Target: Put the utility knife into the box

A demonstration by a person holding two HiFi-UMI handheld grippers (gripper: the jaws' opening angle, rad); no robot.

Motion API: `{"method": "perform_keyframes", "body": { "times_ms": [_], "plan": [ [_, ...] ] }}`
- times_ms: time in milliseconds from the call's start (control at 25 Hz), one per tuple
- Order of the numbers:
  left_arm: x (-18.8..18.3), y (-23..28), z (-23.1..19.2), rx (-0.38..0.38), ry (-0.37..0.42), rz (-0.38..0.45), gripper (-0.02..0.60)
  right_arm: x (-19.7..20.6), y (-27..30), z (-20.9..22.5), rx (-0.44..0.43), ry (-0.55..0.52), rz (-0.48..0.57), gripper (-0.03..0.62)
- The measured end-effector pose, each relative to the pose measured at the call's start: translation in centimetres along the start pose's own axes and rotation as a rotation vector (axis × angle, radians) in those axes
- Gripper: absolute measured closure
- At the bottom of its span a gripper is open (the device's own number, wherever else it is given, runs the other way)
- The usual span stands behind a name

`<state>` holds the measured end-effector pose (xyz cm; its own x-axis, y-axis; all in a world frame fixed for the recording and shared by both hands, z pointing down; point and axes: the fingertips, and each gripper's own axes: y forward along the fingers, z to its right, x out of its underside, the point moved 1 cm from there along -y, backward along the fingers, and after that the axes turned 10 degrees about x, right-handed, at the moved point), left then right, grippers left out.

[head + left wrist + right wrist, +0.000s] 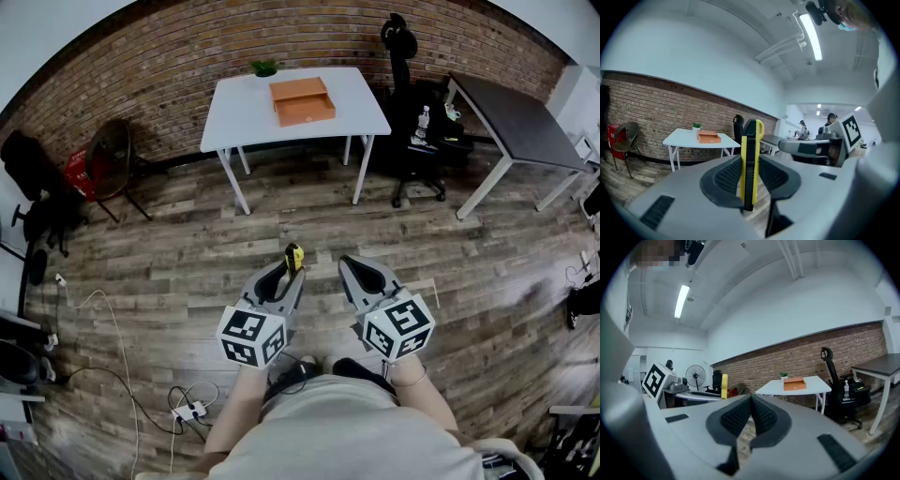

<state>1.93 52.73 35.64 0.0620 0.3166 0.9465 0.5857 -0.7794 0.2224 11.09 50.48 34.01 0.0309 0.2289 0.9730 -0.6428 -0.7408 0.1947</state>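
A yellow and black utility knife point(750, 164) stands upright between the pads of my left gripper point(749, 176), which is shut on it; in the head view the knife point(293, 256) sticks up from the left gripper point(281, 281). My right gripper point(364, 275) is beside it, with its jaws shut and nothing between them point(750, 416). The orange box point(302, 101) lies open on a white table point(244, 117) several steps ahead, also seen small in the left gripper view point(708, 137) and the right gripper view point(794, 384).
A small green plant point(264, 67) stands at the white table's far edge. A black office chair point(412, 103) and a dark desk point(511, 117) stand to the right. A chair point(112, 164) and red item sit at the left wall. Cables point(178, 408) lie on the wooden floor.
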Motion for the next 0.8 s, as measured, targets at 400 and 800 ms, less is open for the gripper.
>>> {"method": "perform_keyframes", "body": {
  "times_ms": [400,800],
  "plan": [
    [0.4,0.6,0.0,0.002,0.022,-0.005,0.471,0.9,-0.1,-0.2,-0.017,0.001,-0.025,0.595],
    [0.6,2.9,1.4,-0.031,0.000,0.021,0.471,1.5,-0.5,3.1,-0.015,0.083,-0.017,0.595]
  ]
}}
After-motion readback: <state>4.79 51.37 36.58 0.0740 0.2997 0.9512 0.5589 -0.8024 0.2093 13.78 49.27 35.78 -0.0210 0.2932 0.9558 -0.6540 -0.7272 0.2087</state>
